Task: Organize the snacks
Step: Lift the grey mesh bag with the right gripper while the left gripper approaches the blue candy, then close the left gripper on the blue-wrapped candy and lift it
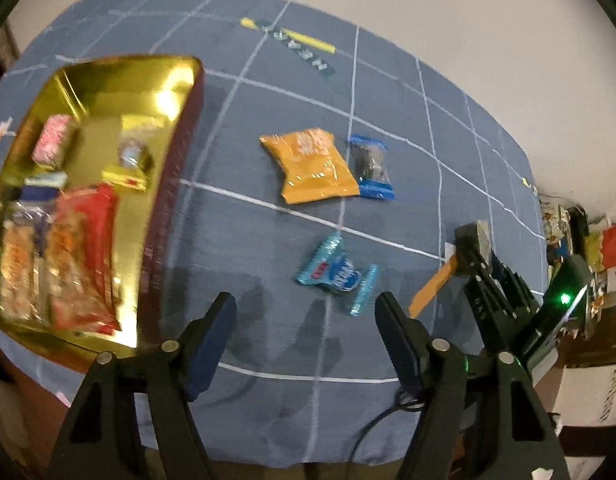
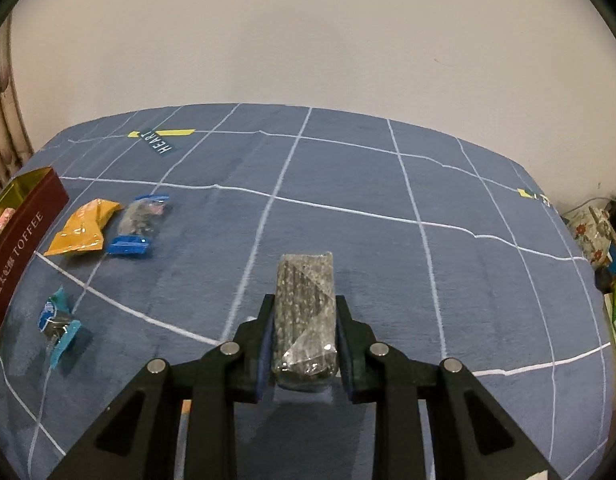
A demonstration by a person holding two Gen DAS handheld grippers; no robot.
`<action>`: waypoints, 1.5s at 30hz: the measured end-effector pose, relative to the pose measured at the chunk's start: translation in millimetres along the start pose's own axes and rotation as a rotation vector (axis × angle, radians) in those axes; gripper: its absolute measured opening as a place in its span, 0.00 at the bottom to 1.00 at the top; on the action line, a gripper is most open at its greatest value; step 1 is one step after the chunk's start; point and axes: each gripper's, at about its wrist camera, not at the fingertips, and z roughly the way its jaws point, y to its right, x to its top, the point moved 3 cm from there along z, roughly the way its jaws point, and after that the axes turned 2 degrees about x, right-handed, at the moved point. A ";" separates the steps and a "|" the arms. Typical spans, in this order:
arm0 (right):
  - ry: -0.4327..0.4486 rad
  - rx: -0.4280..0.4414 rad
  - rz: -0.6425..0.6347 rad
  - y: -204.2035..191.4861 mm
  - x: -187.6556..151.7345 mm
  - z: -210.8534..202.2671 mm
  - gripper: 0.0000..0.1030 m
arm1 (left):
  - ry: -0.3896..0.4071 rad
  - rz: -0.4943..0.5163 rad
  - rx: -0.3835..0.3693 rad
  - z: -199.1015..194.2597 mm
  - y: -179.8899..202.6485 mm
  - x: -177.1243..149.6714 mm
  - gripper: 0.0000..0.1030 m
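your right gripper (image 2: 304, 340) is clamped on a dark speckled bar in clear wrap (image 2: 306, 320); both pads press its long sides, and the bar sticks out ahead of the fingertips, held above the blue grid-lined cloth (image 2: 388, 240). in the left wrist view the same bar (image 1: 474, 236) shows at the right, at the tip of that gripper (image 1: 474, 256), above the cloth near its right edge.

your left gripper (image 1: 306, 312) has its fingers apart with nothing between the pads. it hangs over the near part of the cloth (image 1: 268, 400), and the light blue candy wrapper (image 1: 338, 274) lies just beyond the gap between its fingertips.

the toffee tin (image 1: 180, 184), dark red outside and gold inside, sits at the left of the cloth. it already holds several snacks: a red packet (image 1: 84, 248), a pink-wrapped piece (image 1: 54, 142), a yellow-wrapped piece (image 1: 124, 178) and others too blurred to name. from the right wrist view its red wall with "toffee" lettering (image 2: 24, 248) stands at the far left.

three snacks lie loose on the cloth outside the tin: the orange packet (image 1: 316, 166) and, touching its right side, a clear pack with blue ends (image 1: 372, 166), both in the middle; the light blue candy wrapper nearer to you. in the right wrist view these appear at the left: orange packet (image 2: 82, 228), blue-ended pack (image 2: 140, 224), light blue wrapper (image 2: 56, 320).

a pile of other packets (image 1: 580, 248) sits off the cloth's right edge.
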 end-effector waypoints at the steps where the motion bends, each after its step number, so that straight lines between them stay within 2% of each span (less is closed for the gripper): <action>1: -0.001 0.005 0.008 1.8 -0.4 0.6 0.26 | -0.016 -0.016 -0.019 4.8 3.9 0.5 0.59; 7: -0.011 0.017 0.031 3.8 -2.1 2.5 0.26 | -0.100 -0.137 -0.080 29.8 11.9 2.4 0.42; 14: -0.015 0.031 0.044 5.2 -3.0 3.9 0.26 | -0.095 -0.226 -0.091 39.0 15.1 7.6 0.41; 18: -0.037 0.035 0.048 6.1 -3.8 8.5 0.26 | -0.099 -0.205 -0.064 47.3 20.8 13.2 0.41; 24: -0.035 0.040 0.052 6.8 -3.2 7.8 0.26 | -0.062 -0.139 0.005 52.2 28.1 24.3 0.40; 31: -0.035 0.039 0.052 6.8 -3.4 7.9 0.26 | -0.068 -0.088 0.038 57.2 37.6 18.0 0.33; 35: -0.034 0.040 0.052 6.6 -3.5 7.7 0.26 | -0.066 -0.062 0.057 59.8 38.5 14.9 0.24; 45: -0.035 0.037 0.050 6.6 -3.6 7.6 0.26 | -0.024 0.004 0.091 54.4 35.1 12.7 0.19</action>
